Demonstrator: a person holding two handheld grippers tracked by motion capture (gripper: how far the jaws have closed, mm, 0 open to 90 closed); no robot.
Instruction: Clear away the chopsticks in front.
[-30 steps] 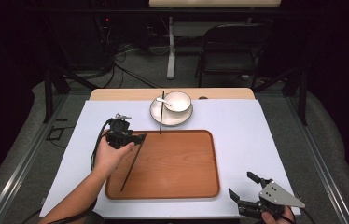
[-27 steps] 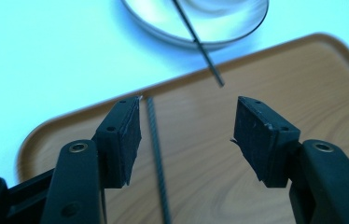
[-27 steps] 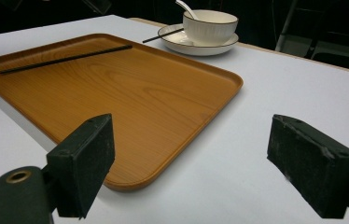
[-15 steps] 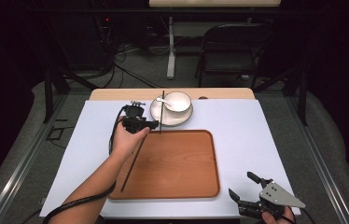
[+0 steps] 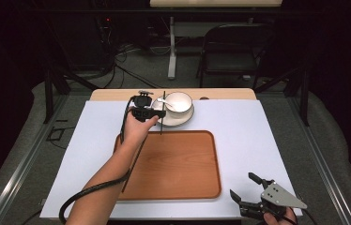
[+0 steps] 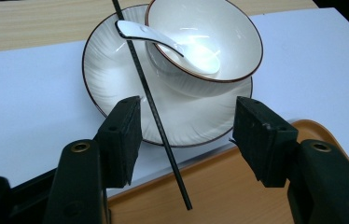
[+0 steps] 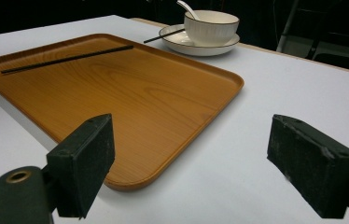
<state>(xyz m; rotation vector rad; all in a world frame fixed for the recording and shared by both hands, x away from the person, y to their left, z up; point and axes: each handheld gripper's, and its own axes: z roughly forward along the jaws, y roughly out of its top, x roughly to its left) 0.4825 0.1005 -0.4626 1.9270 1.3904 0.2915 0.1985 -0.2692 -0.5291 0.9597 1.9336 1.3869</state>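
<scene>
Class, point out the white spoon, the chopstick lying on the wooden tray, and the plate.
white spoon (image 6: 163, 41), left gripper view, handle.
chopstick on tray (image 7: 65, 58), right gripper view, mid-shaft.
plate (image 6: 112, 79), left gripper view, bare left rim.

Bright light from above is falling on the white surface (image 5: 267, 136), while the room behind is staying dark. Glare is shining inside the bowl (image 6: 205, 51). The near tongs are looking slightly soft.

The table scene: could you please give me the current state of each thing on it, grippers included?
Left gripper: open, jaws either side of a chopstick.
Right gripper: open, holding nothing.
Chopstick on plate: lying across the plate rim onto the tray.
Chopstick on tray: lying flat.
Bowl: upright on the plate.
Spoon: resting in the bowl.
Plate: flat.
Tray: flat.
</scene>
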